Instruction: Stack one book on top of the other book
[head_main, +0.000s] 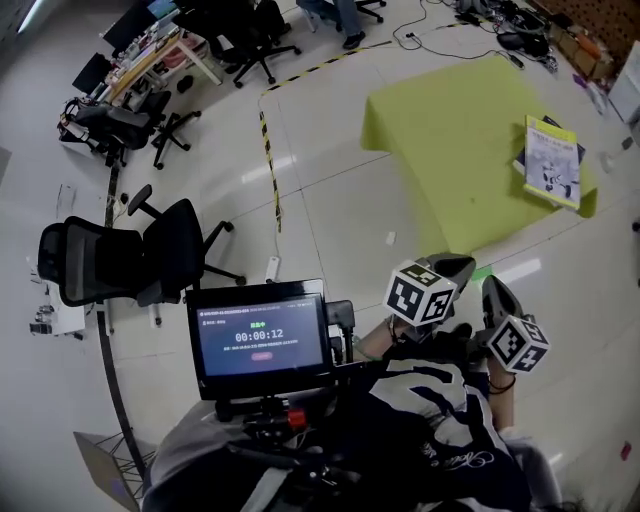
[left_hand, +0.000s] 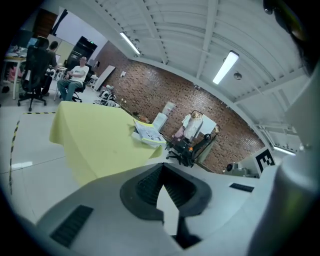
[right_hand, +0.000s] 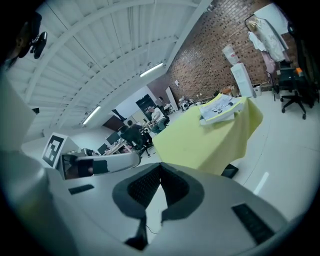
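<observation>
On the far corner of the yellow cloth-covered table (head_main: 430, 150) lie the two white paper books (head_main: 552, 160), so I should bring my shut, empty left gripper (head_main: 452, 266) and right gripper (head_main: 494, 294) closer, then open them.

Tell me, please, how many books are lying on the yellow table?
2. Both are near one corner of the yellow table: the upper book lies on the lower book, whose edges stick out beneath it. Another thin one under them could be hidden.
</observation>
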